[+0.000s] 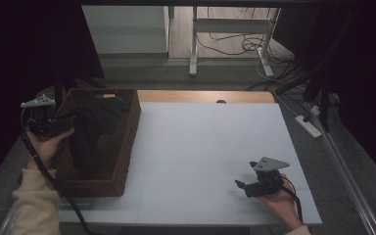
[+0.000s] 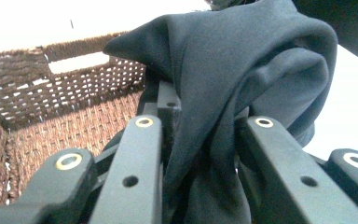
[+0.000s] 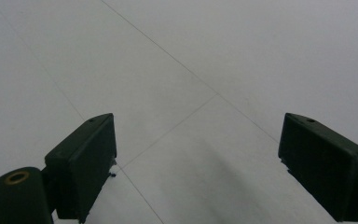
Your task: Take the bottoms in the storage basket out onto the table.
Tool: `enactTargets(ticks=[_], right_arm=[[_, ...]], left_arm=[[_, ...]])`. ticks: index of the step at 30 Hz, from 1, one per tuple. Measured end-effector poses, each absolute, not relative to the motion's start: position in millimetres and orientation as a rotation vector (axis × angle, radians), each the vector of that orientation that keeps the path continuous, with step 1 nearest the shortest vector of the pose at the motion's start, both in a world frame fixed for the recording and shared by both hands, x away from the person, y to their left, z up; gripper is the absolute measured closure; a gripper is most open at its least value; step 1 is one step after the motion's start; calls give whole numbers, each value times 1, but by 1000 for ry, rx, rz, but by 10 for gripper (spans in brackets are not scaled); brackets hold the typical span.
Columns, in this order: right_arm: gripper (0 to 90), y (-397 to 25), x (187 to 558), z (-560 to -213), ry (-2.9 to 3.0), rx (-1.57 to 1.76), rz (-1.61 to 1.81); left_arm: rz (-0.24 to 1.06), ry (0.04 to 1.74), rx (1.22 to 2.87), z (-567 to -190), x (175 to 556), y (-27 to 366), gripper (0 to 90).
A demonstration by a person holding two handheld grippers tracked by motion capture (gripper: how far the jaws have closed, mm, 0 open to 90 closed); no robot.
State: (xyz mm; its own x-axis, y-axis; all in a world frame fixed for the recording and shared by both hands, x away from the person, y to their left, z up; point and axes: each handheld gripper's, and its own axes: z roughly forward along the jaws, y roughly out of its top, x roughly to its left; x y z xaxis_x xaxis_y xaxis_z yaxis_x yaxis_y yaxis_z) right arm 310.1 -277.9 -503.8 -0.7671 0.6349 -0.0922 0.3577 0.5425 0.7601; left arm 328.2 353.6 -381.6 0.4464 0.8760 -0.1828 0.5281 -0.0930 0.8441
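Dark cloth (image 1: 95, 128), bunched, draped over brown wicker basket (image 1: 127, 147)

left gripper (image 1: 66, 122) clamped, right gripper (image 1: 242, 185) fingers spread

A basket (image 1: 122, 152) stands on the left side of the surface (image 1: 205, 147), reaching from its near edge almost to its far edge. A cloth (image 1: 95, 125) hangs over the basket's inside, caught between the left tongs (image 1: 66, 122) at the basket's left wall. The right tongs (image 1: 241, 185) sit well apart, spread, near the surface's near right corner.
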Motion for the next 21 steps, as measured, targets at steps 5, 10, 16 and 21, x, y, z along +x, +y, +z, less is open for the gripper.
enactTargets(ticks=[5,10,16,21], right_arm=[[114,-278,310,-504,2423,817,1073],[114,-278,310,-504,2423,817,1069],[115,-278,310,-504,2423,818,1066],[115,-277,310,-504,2423,819,1069]], left_arm=[[469,1188,1734,-378,325,352,753],[470,1170,1707,-375,322,352,752],[461,1149,1683,-372,320,352,752],[456,1139,1680,-370,318,352,752]])
